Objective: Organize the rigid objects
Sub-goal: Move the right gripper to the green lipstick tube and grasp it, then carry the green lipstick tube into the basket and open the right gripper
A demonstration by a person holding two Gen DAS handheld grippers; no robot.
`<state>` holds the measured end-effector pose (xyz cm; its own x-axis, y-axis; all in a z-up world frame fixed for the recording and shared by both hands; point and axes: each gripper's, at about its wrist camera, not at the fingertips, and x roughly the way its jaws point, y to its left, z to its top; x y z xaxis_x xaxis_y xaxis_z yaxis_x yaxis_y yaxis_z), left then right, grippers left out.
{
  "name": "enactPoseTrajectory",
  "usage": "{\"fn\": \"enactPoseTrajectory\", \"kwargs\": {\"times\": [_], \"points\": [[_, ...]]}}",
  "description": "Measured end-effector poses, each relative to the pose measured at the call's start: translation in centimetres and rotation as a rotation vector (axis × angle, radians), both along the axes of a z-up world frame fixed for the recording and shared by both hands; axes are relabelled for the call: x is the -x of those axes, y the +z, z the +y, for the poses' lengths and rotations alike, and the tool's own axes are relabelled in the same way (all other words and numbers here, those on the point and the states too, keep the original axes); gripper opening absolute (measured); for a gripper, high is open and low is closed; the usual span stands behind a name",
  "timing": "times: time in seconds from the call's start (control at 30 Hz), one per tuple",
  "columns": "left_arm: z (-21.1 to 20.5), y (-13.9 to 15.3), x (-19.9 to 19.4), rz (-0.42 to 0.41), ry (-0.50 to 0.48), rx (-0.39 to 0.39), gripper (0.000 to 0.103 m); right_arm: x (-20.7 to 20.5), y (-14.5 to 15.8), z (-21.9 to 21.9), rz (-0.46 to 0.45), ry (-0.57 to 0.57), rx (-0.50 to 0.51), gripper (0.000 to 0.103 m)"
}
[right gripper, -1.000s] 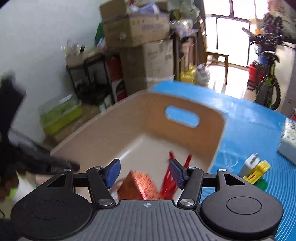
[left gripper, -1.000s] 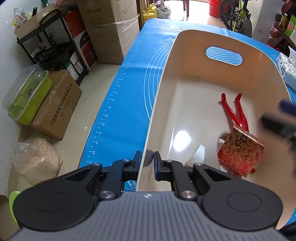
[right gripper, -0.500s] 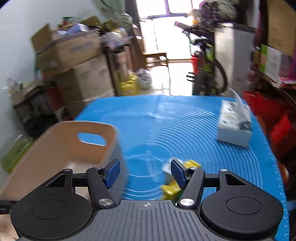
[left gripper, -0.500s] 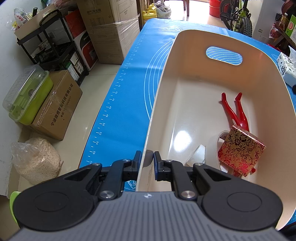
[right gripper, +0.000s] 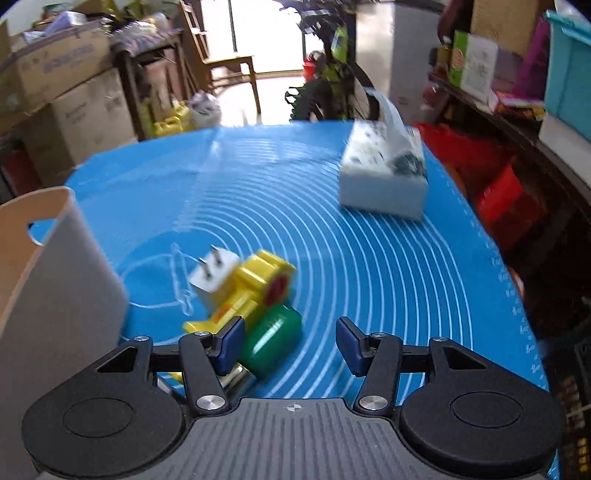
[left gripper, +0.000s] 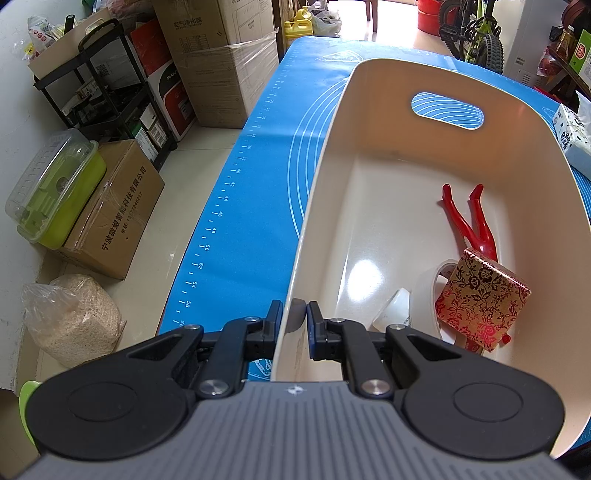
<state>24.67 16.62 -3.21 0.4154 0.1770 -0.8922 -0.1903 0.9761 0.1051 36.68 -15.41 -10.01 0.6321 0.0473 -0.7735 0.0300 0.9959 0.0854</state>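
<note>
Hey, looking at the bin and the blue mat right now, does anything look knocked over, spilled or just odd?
Nothing is spilled or broken. The red patterned box in the beige bin sits tilted, propped on a tape roll rather than lying flat. On the blue mat, the white plug adapter, yellow toy and green bottle lie jumbled together.

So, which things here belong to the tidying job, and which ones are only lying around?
Belonging to the job:
- cream plastic bin
- red patterned gift box
- red plastic tongs
- white plug adapter
- yellow toy block piece
- green cylinder

Lying about:
- white tissue pack
- cardboard boxes
- bicycle
</note>
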Motion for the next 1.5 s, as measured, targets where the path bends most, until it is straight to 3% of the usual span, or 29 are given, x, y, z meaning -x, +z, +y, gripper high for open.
{"fn": "enactPoseTrajectory", "kwargs": {"times": [0.4,0.5,0.73,1.03,1.27,1.5], "points": [[0.0,0.0,0.0,0.001,0.000,-0.003,0.016,-0.7,-1.7,-0.7,0.045,-0.023,-0.127,0.063],[0.0,-0.1,-0.1,0.003,0.000,-0.007,0.016,-0.8,-1.9,-0.4,0.044,-0.020,-0.108,0.063],[-0.2,-0.1,0.0,0.004,0.000,-0.014,0.017,-0.5,-2.0,-0.1,0.021,-0.017,-0.089,0.040],[-0.2,0.0,0.0,0.004,0.000,-0.011,0.016,-0.1,-1.3,-0.7,0.017,-0.045,-0.088,0.034],[-0.3,-0.1,-0.1,0.003,0.001,-0.010,0.016,1.4,2.0,-1.1,-0.044,-0.043,-0.206,0.034],[-0.4,-0.1,-0.2,0.002,0.001,-0.009,0.016,3.5,6.5,1.8,-0.180,0.073,-0.287,0.034]]}}
